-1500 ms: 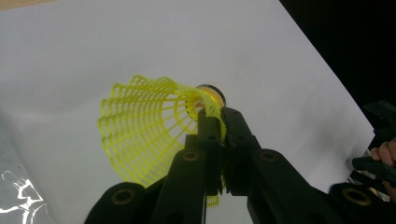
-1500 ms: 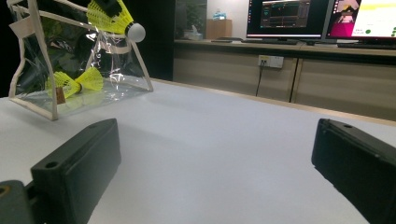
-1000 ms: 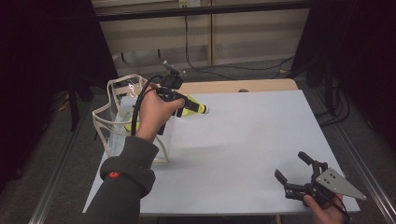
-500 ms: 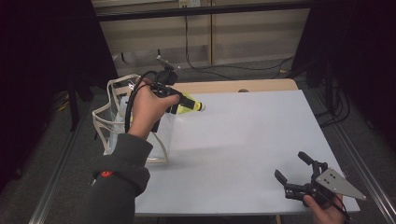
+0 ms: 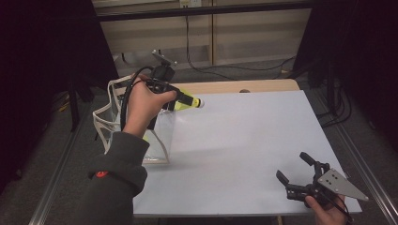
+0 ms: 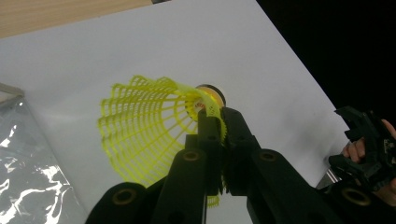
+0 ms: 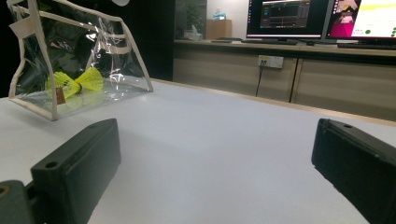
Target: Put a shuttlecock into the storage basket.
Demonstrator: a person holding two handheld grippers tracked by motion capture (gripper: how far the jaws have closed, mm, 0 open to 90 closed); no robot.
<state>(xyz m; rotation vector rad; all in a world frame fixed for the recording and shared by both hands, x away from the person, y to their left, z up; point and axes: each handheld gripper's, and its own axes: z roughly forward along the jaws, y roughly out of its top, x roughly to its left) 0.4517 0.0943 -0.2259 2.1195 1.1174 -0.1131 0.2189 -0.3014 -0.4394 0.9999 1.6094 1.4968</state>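
My left gripper [image 5: 177, 100] is shut on a yellow plastic shuttlecock [image 5: 188, 101], held in the air just right of a clear plastic bag [image 5: 109, 123] at the table's left edge. In the left gripper view the jaws pinch the mesh skirt [image 6: 144, 126] near the cork [image 6: 212, 93]. My right gripper [image 5: 292, 166] rests low at the near right corner of the white table [image 5: 244, 136], open with nothing between its fingers [image 7: 79, 163]. The right gripper view shows the bag [image 7: 116, 56] with yellow shuttlecocks [image 7: 74, 81] inside.
The bag stands upright with its cream-edged mouth facing up. A wooden strip [image 5: 263, 86] borders the table's far edge, with cabinets and cables behind. Monitors [image 7: 327, 18] glow at the back of the right gripper view. Metal rails [image 5: 371, 164] run along both table sides.
My left hand has carried the shuttlecock a little to the left and farther back, toward the bag's top. The right gripper has stayed still.
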